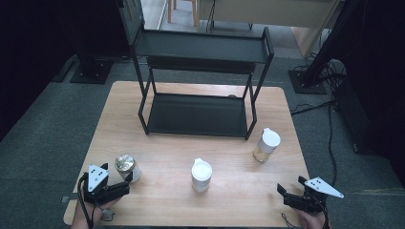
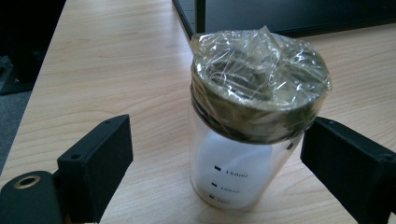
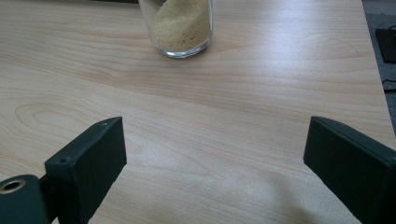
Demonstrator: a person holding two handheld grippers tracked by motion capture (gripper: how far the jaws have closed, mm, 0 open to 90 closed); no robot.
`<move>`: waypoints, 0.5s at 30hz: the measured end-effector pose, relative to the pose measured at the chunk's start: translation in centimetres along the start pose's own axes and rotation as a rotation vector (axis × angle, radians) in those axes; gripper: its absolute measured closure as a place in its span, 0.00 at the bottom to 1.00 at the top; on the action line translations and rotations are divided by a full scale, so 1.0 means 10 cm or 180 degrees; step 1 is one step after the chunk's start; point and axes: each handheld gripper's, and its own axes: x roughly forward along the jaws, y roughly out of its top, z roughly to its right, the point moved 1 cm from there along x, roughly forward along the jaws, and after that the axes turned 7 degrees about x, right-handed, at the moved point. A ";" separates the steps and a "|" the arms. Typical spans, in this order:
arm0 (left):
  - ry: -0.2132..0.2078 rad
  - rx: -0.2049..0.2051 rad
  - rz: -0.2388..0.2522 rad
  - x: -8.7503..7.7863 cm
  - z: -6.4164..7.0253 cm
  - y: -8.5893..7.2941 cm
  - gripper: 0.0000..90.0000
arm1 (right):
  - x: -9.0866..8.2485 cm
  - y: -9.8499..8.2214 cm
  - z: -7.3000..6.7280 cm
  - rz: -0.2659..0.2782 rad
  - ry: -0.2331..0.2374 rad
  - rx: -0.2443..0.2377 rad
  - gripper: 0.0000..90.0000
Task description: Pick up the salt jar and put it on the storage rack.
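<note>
While the left gripper (image 1: 125,182) sits at the near left corner of the wooden table (image 1: 167,176), its jaws stand spread on either side of a glass jar (image 1: 127,167) whose mouth is sealed with crinkled clear film. In the left gripper view that jar (image 2: 247,140) stands upright between the two black jaws: the right jaw is just beside or touching its wall, which of the two cannot be told, and the left jaw is well apart from it, so nothing is clamped. The jar is near the table's left edge, with bare wood between it and a white-lidded jar (image 1: 201,175) at the middle of the near half. The right gripper (image 1: 282,192) rests at the near right corner, close to both the front and right edges, jaws released and empty over bare wood. Ahead of it, a jar of yellow grain (image 1: 265,145) stands apart, near the right edge; in the right gripper view its base (image 3: 180,28) shows at the top, with open tabletop between it and the jaws. A black two-tier rack (image 1: 200,76) takes up the far middle of the table, with a strip of free wood on each side and its lower shelf open to the front.
</note>
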 end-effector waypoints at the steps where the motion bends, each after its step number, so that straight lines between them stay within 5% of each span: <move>1: 0.0000 0.0000 0.0000 0.00 0.00 0.00 0.10 | 0.00 0.00 0.00 0.0000 0.0000 0.0000 0.06; 15: -0.0055 0.0015 0.0014 0.05 0.07 0.09 0.11 | 0.00 0.00 0.00 -0.0001 0.0009 -0.0001 0.06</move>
